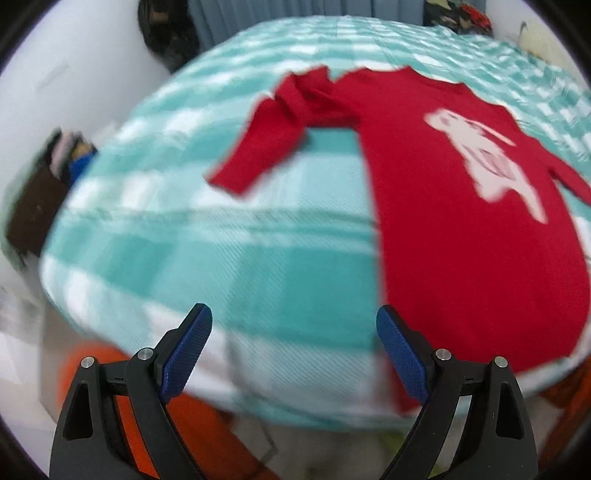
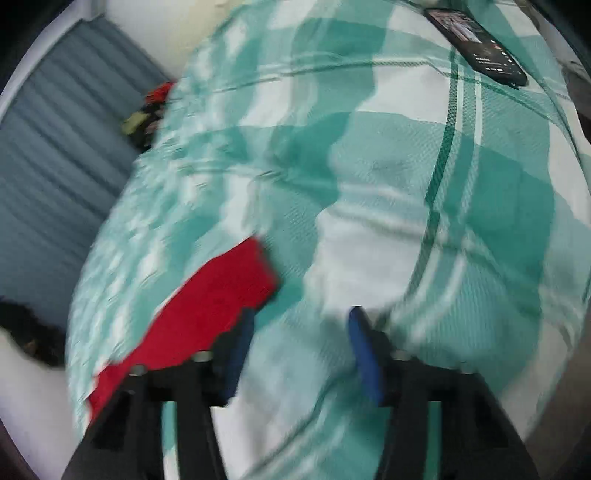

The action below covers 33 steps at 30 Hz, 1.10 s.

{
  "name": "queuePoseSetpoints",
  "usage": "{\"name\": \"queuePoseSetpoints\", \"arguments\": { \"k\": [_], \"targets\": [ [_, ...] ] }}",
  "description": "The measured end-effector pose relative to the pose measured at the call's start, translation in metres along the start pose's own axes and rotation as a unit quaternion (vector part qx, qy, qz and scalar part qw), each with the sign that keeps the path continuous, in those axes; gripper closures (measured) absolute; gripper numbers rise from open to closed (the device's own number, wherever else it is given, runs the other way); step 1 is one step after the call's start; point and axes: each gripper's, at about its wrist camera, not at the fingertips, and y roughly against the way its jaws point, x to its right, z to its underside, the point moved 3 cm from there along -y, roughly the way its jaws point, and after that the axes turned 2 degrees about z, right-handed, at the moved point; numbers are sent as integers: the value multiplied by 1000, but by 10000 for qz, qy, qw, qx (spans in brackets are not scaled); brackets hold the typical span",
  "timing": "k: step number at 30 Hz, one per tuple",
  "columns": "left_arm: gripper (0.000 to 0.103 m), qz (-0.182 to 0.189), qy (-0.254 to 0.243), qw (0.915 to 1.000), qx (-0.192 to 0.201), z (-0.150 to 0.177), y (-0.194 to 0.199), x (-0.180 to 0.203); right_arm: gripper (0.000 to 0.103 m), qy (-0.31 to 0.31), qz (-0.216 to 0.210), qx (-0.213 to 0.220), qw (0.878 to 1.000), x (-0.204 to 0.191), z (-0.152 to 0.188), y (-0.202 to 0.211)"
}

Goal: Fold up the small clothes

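Observation:
A small red sweater (image 1: 458,206) with a white figure on its chest lies flat on a teal and white checked blanket (image 1: 221,236). Its left sleeve (image 1: 266,144) is bent and bunched near the shoulder. My left gripper (image 1: 294,325) is open and empty, above the blanket's near edge, just left of the sweater's hem. In the right wrist view the other red sleeve (image 2: 207,306) lies on the blanket (image 2: 406,184). My right gripper (image 2: 299,332) is open and empty, its left finger (image 2: 236,350) beside the sleeve's cuff. Both views are blurred.
A black phone (image 2: 476,44) lies on the blanket at the far right. Grey curtains (image 2: 55,147) hang beyond the bed. Dark clutter sits at the bed's far corners (image 1: 458,14). An orange object (image 1: 207,424) is below the near edge.

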Motion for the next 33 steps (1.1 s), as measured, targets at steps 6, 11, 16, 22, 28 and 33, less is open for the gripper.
{"name": "queuePoseSetpoints", "arguments": {
  "k": [6,11,16,22,28,33],
  "targets": [
    [21,-752,-1751,9809,395,-61,-55,-4,42,1445,-865,-391,9849,-58,110,60],
    [96,42,-1136,9931,-289,-99,-112,-30,42,2116,-1122,-1032,9654,-87,228,64],
    [98,1785,456,9829,68,-140,-58,-101,42,3380,-1197,-1260,9250,-123,282,63],
    [76,1630,2247,9607,-102,-174,-68,-239,42,3812,-1201,-1456,9050,-140,301,46],
    [62,1504,3680,9158,-577,-103,-127,-287,42,3935,-1209,-1454,8997,-143,311,50],
    [43,1675,3594,9163,-563,-75,-147,-264,42,4022,-1114,-1533,8957,-142,314,45]
  ]
}}
